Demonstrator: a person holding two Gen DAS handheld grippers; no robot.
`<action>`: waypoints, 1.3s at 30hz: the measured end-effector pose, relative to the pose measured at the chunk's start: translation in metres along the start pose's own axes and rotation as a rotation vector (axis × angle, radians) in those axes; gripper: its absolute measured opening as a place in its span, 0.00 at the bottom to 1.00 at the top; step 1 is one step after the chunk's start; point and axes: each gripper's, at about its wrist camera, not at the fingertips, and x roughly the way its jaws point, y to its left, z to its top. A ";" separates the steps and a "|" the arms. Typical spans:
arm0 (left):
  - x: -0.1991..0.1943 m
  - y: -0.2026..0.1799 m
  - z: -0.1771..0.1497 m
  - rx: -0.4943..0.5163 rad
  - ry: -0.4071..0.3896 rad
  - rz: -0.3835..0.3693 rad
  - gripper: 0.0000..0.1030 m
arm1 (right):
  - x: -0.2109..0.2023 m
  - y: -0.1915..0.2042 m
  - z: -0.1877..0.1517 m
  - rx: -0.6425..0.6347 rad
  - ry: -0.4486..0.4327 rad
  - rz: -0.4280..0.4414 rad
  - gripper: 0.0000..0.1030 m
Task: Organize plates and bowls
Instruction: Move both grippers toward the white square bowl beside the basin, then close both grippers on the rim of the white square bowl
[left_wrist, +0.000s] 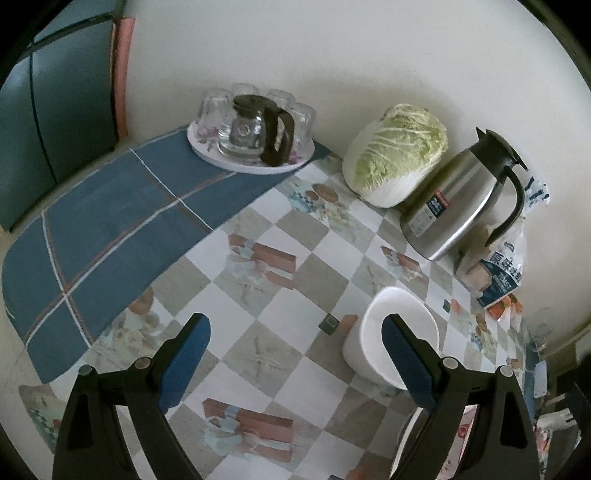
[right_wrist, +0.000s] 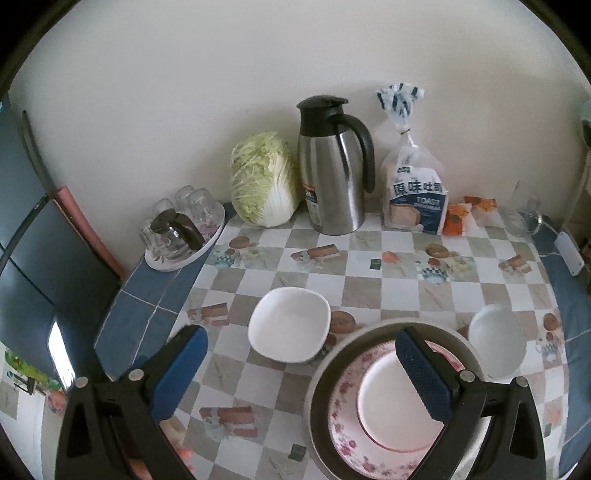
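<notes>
A squarish white bowl sits mid-table; the left wrist view shows the same white bowl partly behind the right finger. To its right lies a stack: a grey plate under a pink floral plate with a small white plate on top. A round white bowl stands right of the stack. My right gripper hovers open, its right finger above the stack. My left gripper is open over bare tablecloth, left of the white bowl. Neither holds anything.
Along the wall stand a tray of glasses with a glass pot, a napa cabbage, a steel thermos jug and a bag of toast. A blue cloth covers the table's left part. A fridge stands left.
</notes>
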 end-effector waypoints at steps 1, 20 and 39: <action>0.003 0.000 0.000 -0.004 0.010 -0.006 0.91 | 0.007 0.002 0.003 -0.002 0.009 -0.013 1.00; 0.070 -0.019 0.003 0.000 0.147 -0.091 0.89 | 0.133 -0.022 0.005 0.024 0.221 -0.227 0.76; 0.114 -0.039 -0.013 0.021 0.242 -0.107 0.40 | 0.182 -0.015 -0.010 0.009 0.310 -0.177 0.26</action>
